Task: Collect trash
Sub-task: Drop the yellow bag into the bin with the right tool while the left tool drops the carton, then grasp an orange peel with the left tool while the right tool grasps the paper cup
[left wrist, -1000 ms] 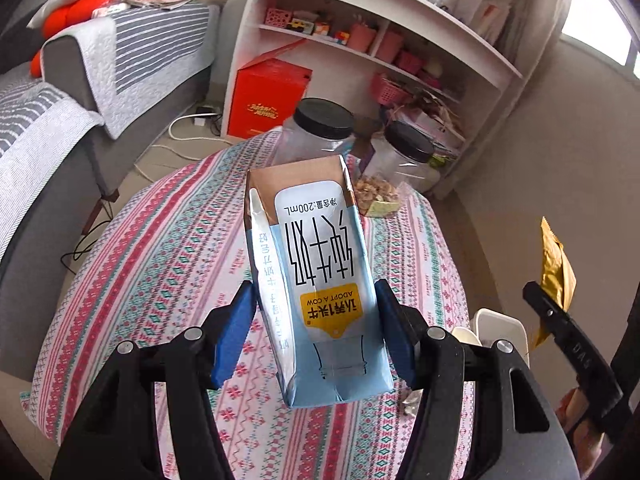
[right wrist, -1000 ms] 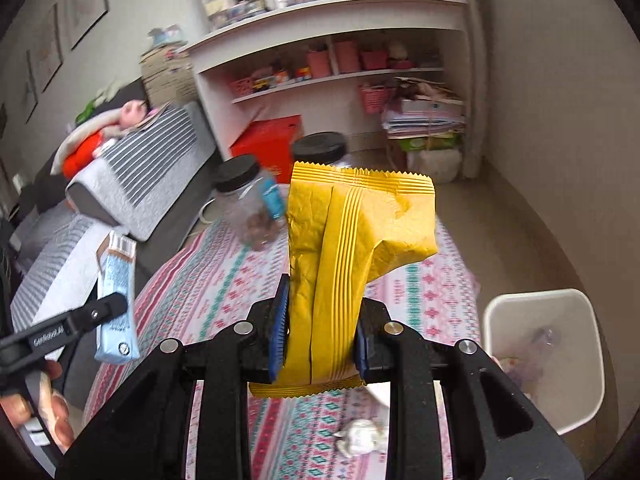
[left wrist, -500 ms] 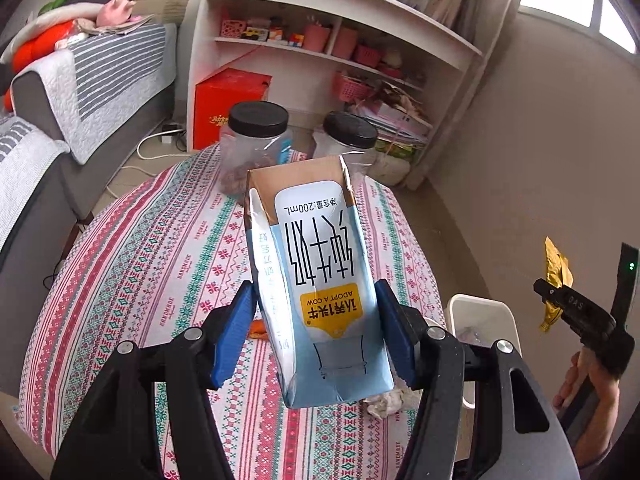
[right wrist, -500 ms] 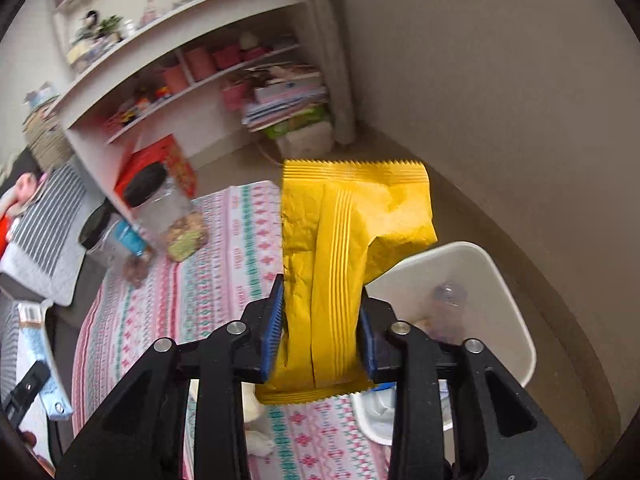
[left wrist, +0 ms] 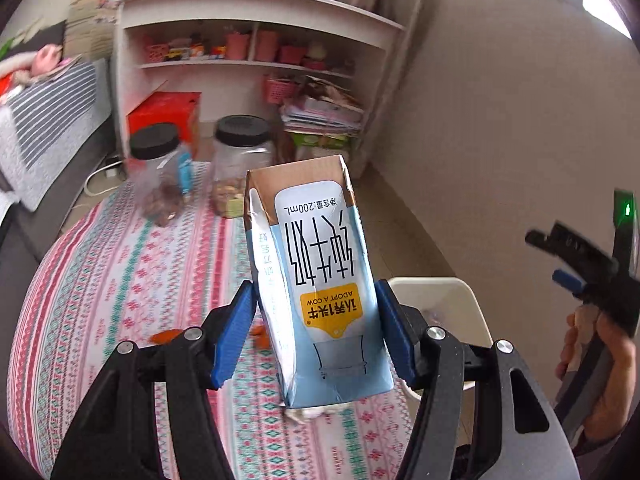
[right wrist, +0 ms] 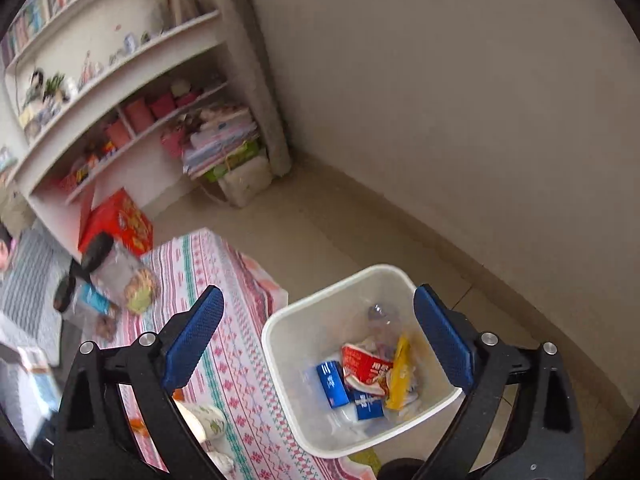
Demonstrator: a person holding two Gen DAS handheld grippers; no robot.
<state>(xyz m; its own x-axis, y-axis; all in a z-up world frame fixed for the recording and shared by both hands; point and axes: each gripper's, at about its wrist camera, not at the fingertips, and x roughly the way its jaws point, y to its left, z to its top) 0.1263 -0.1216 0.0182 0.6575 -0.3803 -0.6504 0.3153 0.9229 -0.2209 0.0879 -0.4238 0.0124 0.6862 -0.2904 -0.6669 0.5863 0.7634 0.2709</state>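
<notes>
My left gripper [left wrist: 314, 332] is shut on a light blue milk carton [left wrist: 316, 264], held upside down above the patterned table [left wrist: 100, 280]. My right gripper [right wrist: 316, 300] hangs over the white trash bin [right wrist: 280, 320]; its jaws are opening and nothing is between them. The yellow wrapper [right wrist: 398, 372] lies inside the bin among a red packet [right wrist: 366, 364] and blue boxes [right wrist: 332, 384]. In the left wrist view the right gripper [left wrist: 560, 256] shows at the right, held by a hand [left wrist: 612, 360], beside the bin [left wrist: 436, 292]. A crumpled tissue [left wrist: 312, 410] and orange scraps [left wrist: 164, 336] lie on the table.
Two black-lidded clear jars [left wrist: 156, 168] [left wrist: 240, 160] stand at the table's far edge. Behind them are a white shelf unit [left wrist: 256, 20], a red box [left wrist: 164, 112] and a striped sofa [left wrist: 44, 120]. The bin sits on the floor right of the table, near the wall.
The right gripper swung over the bin and opened; the yellow wrapper left its jaws and now lies in the bin. The left gripper carried the carton rightward toward the bin.
</notes>
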